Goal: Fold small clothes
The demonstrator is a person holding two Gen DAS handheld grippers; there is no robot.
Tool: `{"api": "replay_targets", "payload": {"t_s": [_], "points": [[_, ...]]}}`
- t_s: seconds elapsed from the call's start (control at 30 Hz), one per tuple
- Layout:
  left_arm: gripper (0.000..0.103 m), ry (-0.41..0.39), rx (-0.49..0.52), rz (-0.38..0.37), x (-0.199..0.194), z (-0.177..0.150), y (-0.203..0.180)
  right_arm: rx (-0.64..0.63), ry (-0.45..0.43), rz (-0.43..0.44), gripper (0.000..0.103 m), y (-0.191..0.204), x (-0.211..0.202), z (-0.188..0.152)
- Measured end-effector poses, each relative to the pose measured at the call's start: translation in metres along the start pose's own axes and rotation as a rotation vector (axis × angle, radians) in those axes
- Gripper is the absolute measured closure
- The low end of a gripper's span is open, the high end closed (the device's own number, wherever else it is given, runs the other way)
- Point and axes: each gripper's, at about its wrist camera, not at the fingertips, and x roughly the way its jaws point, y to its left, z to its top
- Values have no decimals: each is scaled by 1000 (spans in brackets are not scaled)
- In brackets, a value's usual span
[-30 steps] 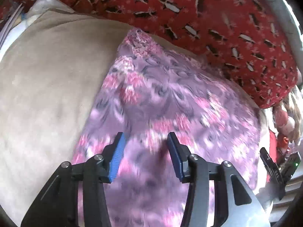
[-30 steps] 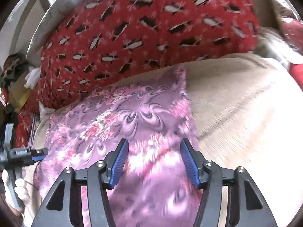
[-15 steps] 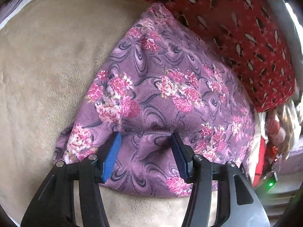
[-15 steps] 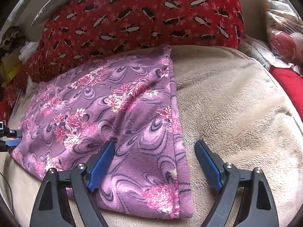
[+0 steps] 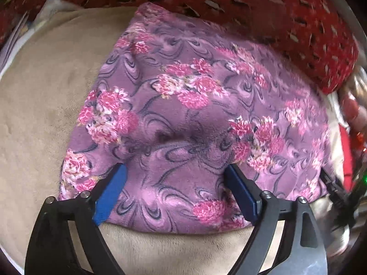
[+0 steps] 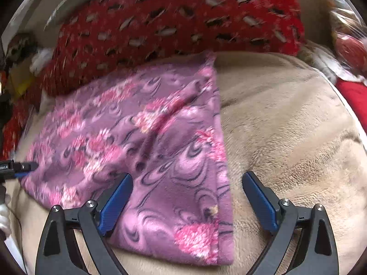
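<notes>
A purple fleece garment with pink flowers (image 5: 195, 96) lies folded flat on a beige blanket (image 5: 45, 91). My left gripper (image 5: 175, 168) hovers over the garment's near edge. Its jaws are opening, and a soft ridge of fabric sits between them without being pressed. My right gripper (image 6: 188, 175) is over the garment's (image 6: 137, 126) near right corner. Its jaws are also opening wide: one finger is over the fabric, the other over bare blanket (image 6: 286, 126). A blue pad of the left gripper (image 6: 25, 168) shows at the garment's left edge.
A red cushion with a dark-and-white pattern (image 5: 252, 11) (image 6: 172, 18) lies along the garment's far side. Red cloth and a wrapped bundle (image 6: 351, 52) are at the far right. Papers and clutter (image 6: 20, 52) are at the far left.
The jaws of both grippers have spread much wider. The garment, blurred and moving a second ago, now rests flat on the blanket, released from both grips.
</notes>
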Motion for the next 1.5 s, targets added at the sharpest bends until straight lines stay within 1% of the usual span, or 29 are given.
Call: {"api": "replay_targets", "payload": {"t_s": [0.07, 0.1, 0.17, 0.2, 0.23, 0.27, 0.3, 0.33, 0.37, 0.47, 0.5, 0.53, 0.57, 0.6, 0.63, 0.67, 0.7, 0.77, 0.87, 0.97, 1.07, 1.17, 1.23, 1.3, 1.33, 1.37, 1.4, 1.43, 1.5], "points": [[15, 12, -29, -20, -1, 2, 5, 4, 56, 22, 12, -4, -1, 13], [15, 9, -51, -30, -1, 4, 8, 102, 14, 51, 19, -18, -10, 21], [15, 6, -95, -38, 1, 6, 10, 285, -50, 70, 17, -44, -18, 27], [15, 6, -102, -33, 1, 7, 11, 353, -50, 77, 21, -54, -15, 28], [15, 7, -103, -22, 1, 8, 9, 402, -28, 95, 38, -61, -8, 27], [15, 8, -96, -8, -1, 8, 9, 418, 4, 101, 46, -63, 1, 26], [15, 8, -86, 2, -4, 8, 9, 399, -5, 96, 57, -61, 1, 26], [18, -2, -80, 3, -8, 10, 6, 342, -25, 116, 100, -55, -2, 28], [20, -35, -75, -17, -17, 13, 5, 293, -23, 173, 97, -50, -3, 30], [20, -124, -84, -32, -37, 15, 0, 261, -91, 189, 99, -51, -18, 29], [20, -123, -90, -17, -35, 15, 1, 265, -103, 162, 99, -55, -17, 25], [20, -99, -92, 0, -28, 15, 2, 273, -58, 151, 99, -60, -6, 17], [20, -30, -94, 19, -12, 15, 5, 291, -16, 157, 99, -65, 5, 11], [20, 14, -98, 32, -2, 13, 7, 319, -43, 187, 99, -69, 5, 5], [20, 24, -95, 35, 3, 11, 10, 356, -45, 208, 97, -73, 2, 7], [20, -2, -90, 30, -2, 10, 10, 382, -45, 213, 93, -74, -1, 9], [20, -10, -97, 14, -7, 11, 9, 418, -58, 205, 91, -75, -9, 12], [20, -20, -149, -81, -19, 15, 15, 442, -106, 221, 90, -73, -21, 15], [20, -83, -204, -115, -41, 26, 33, 436, -138, 268, 77, -57, -32, 25], [20, -131, -281, -95, -55, 49, 67, 370, -125, 296, 68, -34, -31, 32], [20, -86, -407, -139, -46, 65, 106, 240, -109, 266, 67, 0, -22, 41], [20, -44, -500, -177, -30, 66, 129, 162, -111, 254, 67, 22, -9, 52], [20, -22, -521, -199, -19, 66, 131, 103, -116, 238, 65, 34, 3, 61], [20, 30, -504, -237, -4, 66, 124, 40, -90, 211, 54, 42, 24, 60], [20, 59, -477, -237, 2, 65, 115, 17, -75, 200, 52, 43, 34, 56], [18, 77, -434, -213, 7, 63, 107, -9, -100, 188, 52, 45, 38, 51], [16, 74, -388, -189, 10, 67, 100, -27, -142, 190, 46, 47, 37, 46], [10, 77, -337, -172, 12, 68, 91, -37, -141, 194, 43, 49, 37, 46], [8, 110, -281, -171, 16, 68, 78, -52, -147, 195, 41, 52, 35, 44]]}}
